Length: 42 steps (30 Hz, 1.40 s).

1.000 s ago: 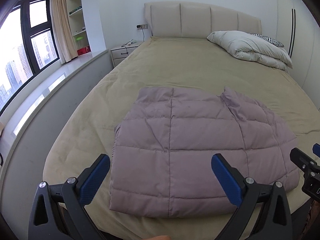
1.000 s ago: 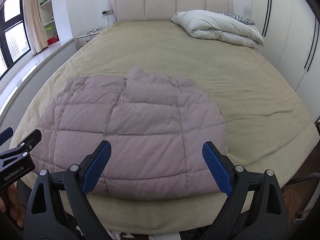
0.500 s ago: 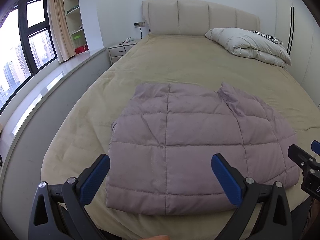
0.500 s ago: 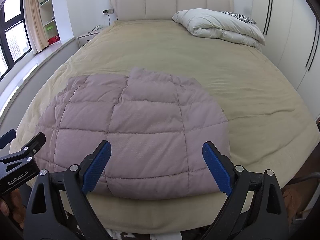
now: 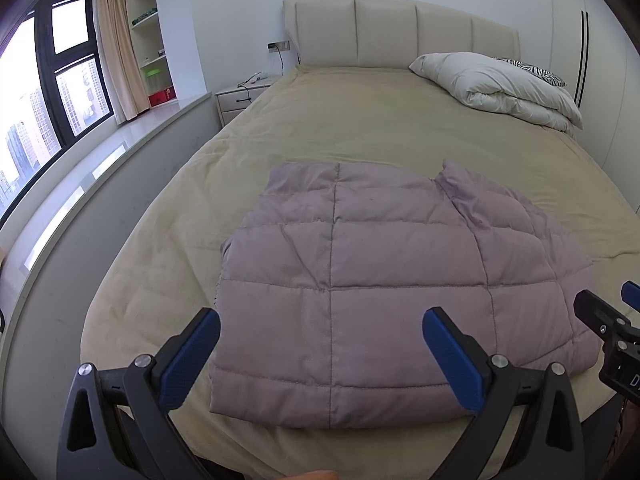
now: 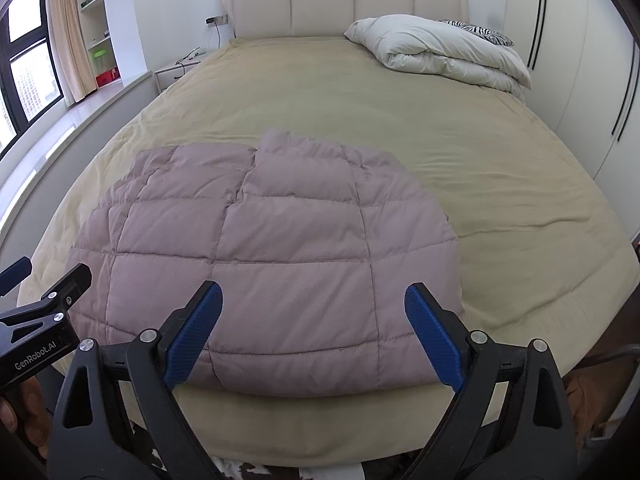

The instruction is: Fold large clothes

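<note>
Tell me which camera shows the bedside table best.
The left wrist view: the bedside table shows its top and both drawer fronts beside the bed. In the right wrist view the same table sits smaller and farther off, its front mostly cut by the bed's edge.

Your left gripper has pulled back and swung slightly left over the last second — the quilted jacket now sits further right and a bit higher between its fingers, with more of the bed edge and window ledge exposed on the left. Your right gripper has backed off slightly too — the jacket's near hem shows higher up, with more bed edge below it. In the right wrist view the left gripper's tip has crept further in at the left. In the left wrist view the right gripper sits a touch lower at the right edge.
</note>
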Motion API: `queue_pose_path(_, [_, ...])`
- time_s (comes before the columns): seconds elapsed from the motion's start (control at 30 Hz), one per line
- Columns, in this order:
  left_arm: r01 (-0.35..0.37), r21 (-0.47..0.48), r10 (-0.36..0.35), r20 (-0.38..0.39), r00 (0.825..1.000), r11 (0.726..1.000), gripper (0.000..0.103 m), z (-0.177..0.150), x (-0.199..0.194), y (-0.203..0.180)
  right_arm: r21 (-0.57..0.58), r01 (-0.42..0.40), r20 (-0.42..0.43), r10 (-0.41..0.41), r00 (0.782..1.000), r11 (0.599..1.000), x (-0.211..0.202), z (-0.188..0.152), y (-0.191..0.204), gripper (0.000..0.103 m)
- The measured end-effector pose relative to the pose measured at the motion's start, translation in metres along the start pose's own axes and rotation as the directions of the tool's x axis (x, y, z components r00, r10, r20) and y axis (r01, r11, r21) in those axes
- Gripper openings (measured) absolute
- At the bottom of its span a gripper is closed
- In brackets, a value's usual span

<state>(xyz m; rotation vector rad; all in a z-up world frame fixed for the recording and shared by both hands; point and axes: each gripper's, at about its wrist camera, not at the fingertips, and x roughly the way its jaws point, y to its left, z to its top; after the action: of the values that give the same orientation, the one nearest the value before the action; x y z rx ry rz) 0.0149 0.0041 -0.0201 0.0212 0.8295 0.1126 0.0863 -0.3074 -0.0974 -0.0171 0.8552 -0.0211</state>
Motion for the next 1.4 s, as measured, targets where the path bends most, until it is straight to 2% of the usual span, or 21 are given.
queue_pose_path(1.4, [0.000,0.003,0.000,-0.004,1.000,1.000,0.103,-0.0022,0.0002,-0.0012,0.001,-0.002,-0.007,0.002,1.000,1.000,0.0025,-0.0028,0.0002,0.093])
